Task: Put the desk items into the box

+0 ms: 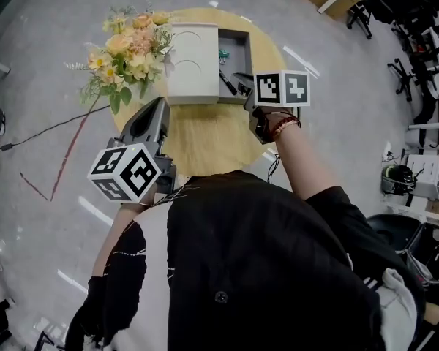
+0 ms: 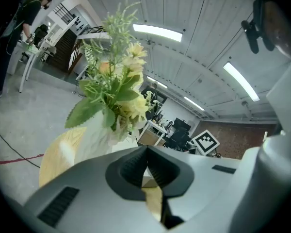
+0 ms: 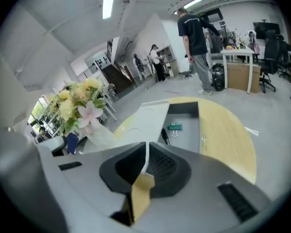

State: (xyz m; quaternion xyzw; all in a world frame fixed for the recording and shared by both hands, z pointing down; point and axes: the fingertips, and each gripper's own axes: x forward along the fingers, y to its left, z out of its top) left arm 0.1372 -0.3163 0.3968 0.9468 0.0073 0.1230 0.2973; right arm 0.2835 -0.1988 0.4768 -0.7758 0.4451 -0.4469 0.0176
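My left gripper (image 1: 159, 102) (image 2: 146, 152) hovers over the desk (image 1: 205, 139) at its 9 o'clock edge, jaws pressed together with nothing between them. My right gripper (image 1: 243, 85) (image 3: 146, 147) is likewise closed and empty, just beside the box (image 1: 246, 36) (image 3: 185, 108) at the desk's 12 o'clock. A white lid (image 1: 192, 61) (image 3: 143, 118) covers the box's left part. In the open part lie a green clip (image 1: 223, 53) (image 3: 174, 126) and a black pen (image 1: 227, 81) (image 3: 164, 136). Flowers (image 1: 132, 50) (image 2: 117, 86) (image 3: 77, 103) stand at 10 o'clock.
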